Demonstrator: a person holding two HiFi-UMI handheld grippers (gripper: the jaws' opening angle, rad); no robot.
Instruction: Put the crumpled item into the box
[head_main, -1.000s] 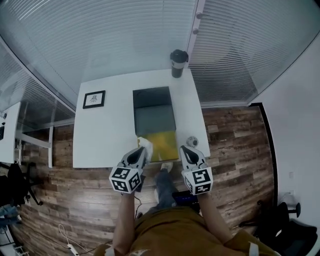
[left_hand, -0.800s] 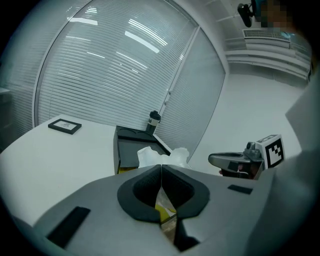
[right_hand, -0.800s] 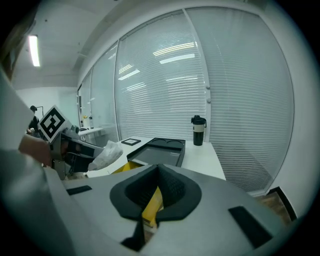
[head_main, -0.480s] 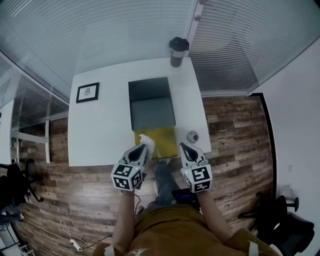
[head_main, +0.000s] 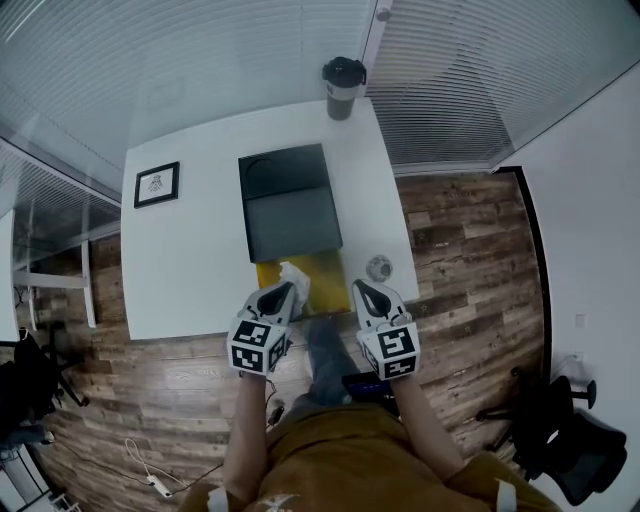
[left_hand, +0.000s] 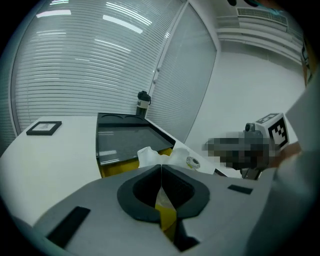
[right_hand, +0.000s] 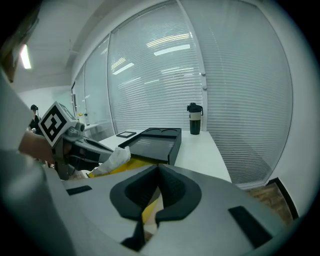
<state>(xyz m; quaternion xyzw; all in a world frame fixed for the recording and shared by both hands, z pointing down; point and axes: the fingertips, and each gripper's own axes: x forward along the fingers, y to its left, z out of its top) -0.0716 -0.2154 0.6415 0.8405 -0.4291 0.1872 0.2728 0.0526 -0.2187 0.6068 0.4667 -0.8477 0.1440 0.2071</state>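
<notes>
Now the crumpled white paper (head_main: 294, 277) shows against the yellow open end (head_main: 326, 277) of the black box (head_main: 290, 200). 1 second ago it sat at that end's near left corner, by the table (head_main: 190, 262) edge. The head camera has shifted as well, so part of that change is only the view. Even so, the carry looks nearly done, and what seems left is to lower and let go.

The left claw (head_main: 284, 292) is closed on the paper. In the left gripper view its 2 jaws meet at their tips, and the white wad (left_hand: 150, 156) bunches out just beyond them, with the yellow of the box below. The right gripper view shows the same wad (right_hand: 114, 159) sticking out of that claw above the yellow rim. How high it hangs over the opening cannot be judged.

The right claw (head_main: 361, 291) is at the box's near right corner. Its jaws are together with nothing between them.
</notes>
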